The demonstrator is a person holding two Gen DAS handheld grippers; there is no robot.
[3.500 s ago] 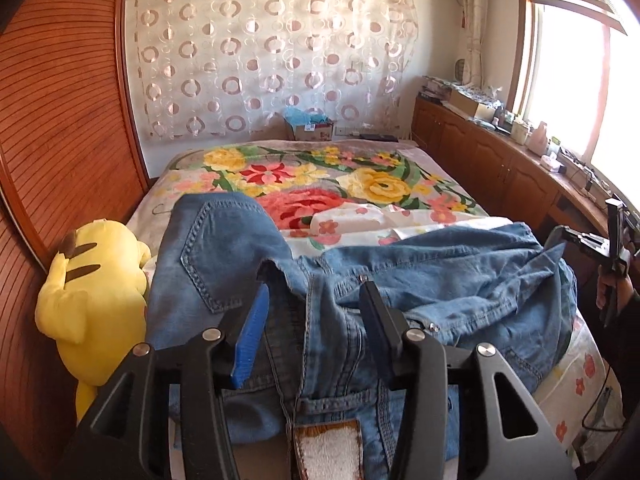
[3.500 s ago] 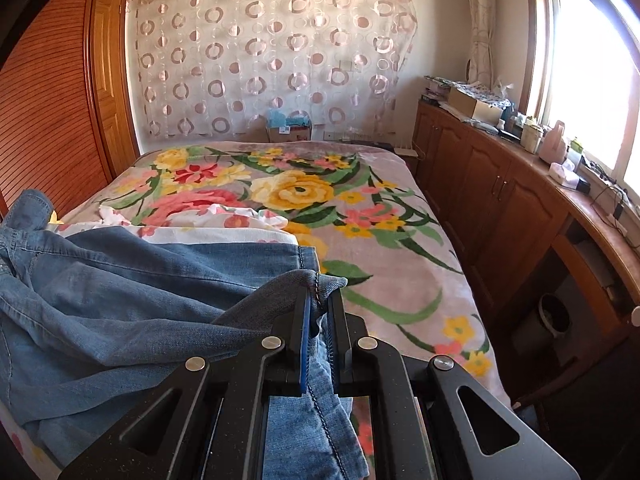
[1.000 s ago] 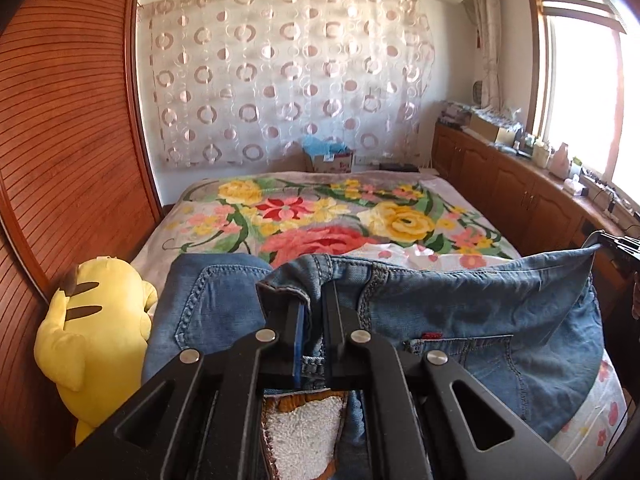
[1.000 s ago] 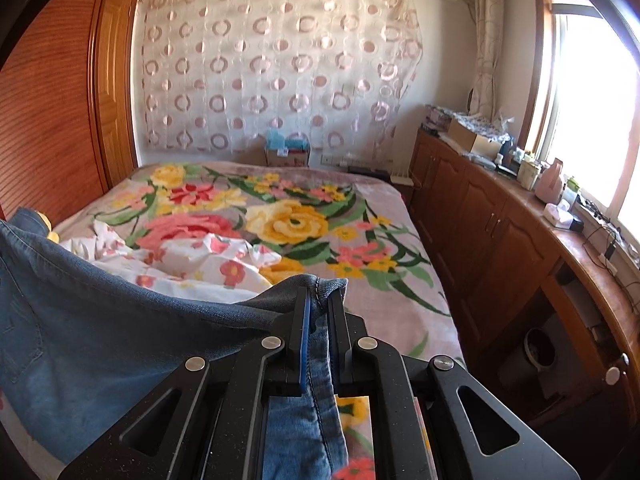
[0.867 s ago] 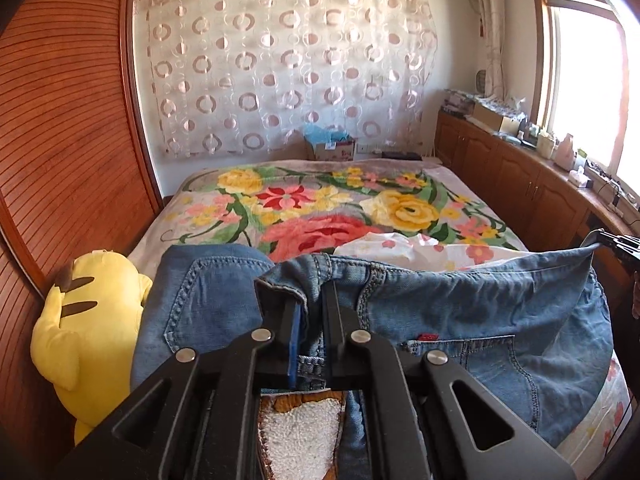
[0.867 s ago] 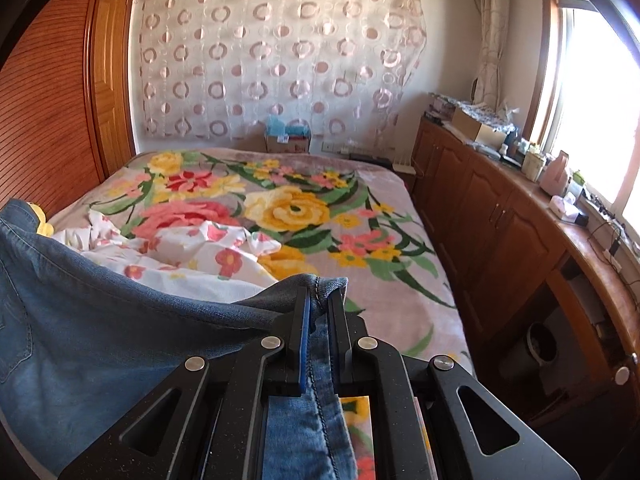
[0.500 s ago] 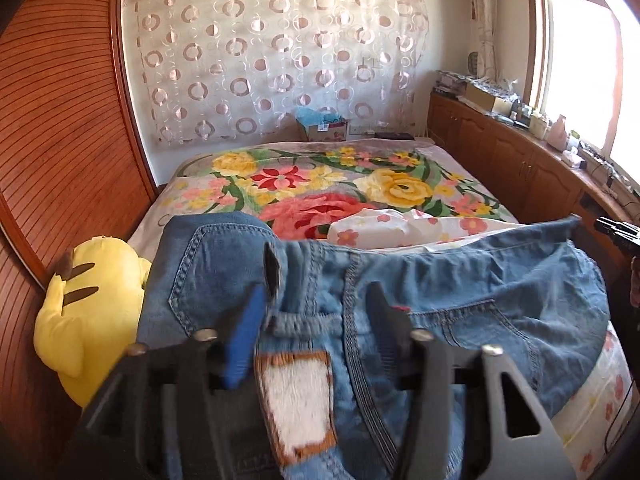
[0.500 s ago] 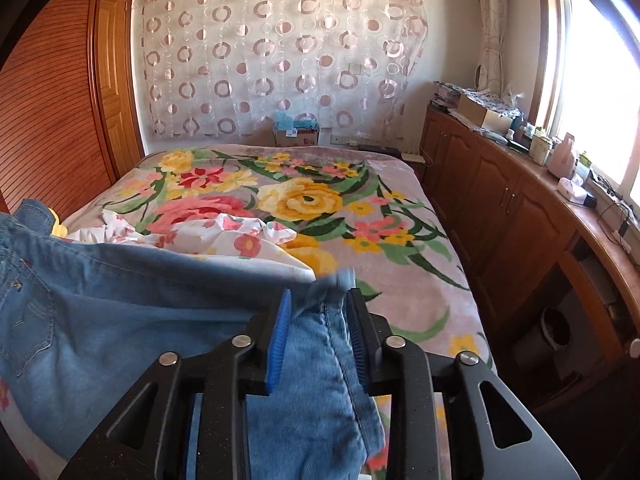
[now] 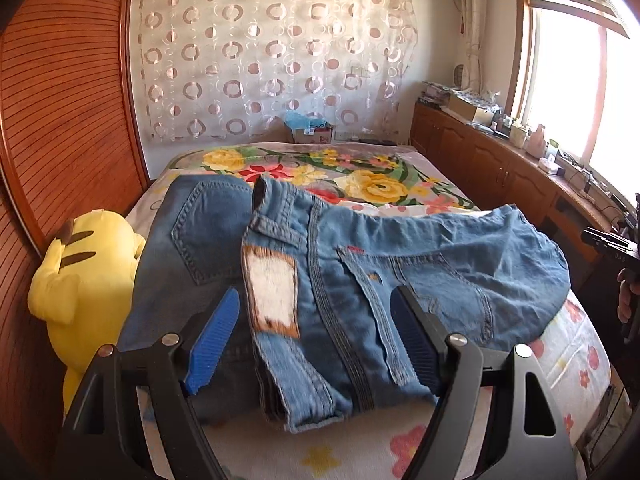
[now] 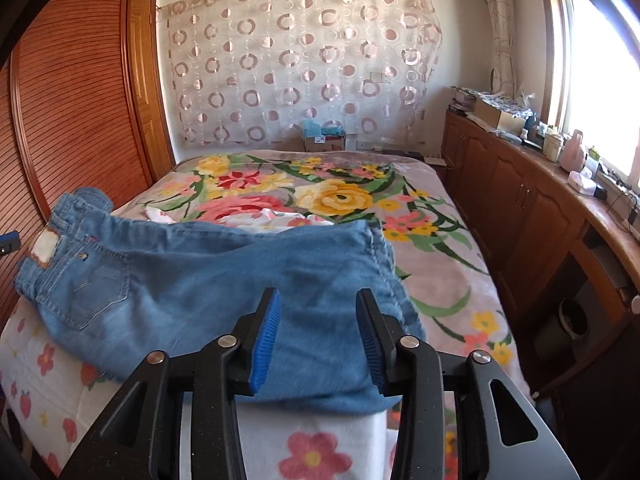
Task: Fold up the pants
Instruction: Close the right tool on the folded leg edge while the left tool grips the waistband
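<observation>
Blue jeans [image 9: 360,280] lie folded on the near end of the bed, waistband with a white leather patch [image 9: 270,288] towards the left. My left gripper [image 9: 316,336] is open, its blue pads either side of the waistband, just above the cloth. In the right wrist view the jeans [image 10: 224,280] lie across the bed, and my right gripper [image 10: 318,340] is open over their folded right end, holding nothing.
A yellow plush toy [image 9: 76,284] sits at the bed's left edge against the wooden wardrobe [image 9: 60,120]. A floral blanket [image 10: 340,200] covers the far bed. Wooden cabinets [image 10: 520,208] with clutter run along the right wall under the window.
Both grippers opened and let go of the jeans, which dropped flat onto the bed. Both grippers have pulled back a little from the cloth.
</observation>
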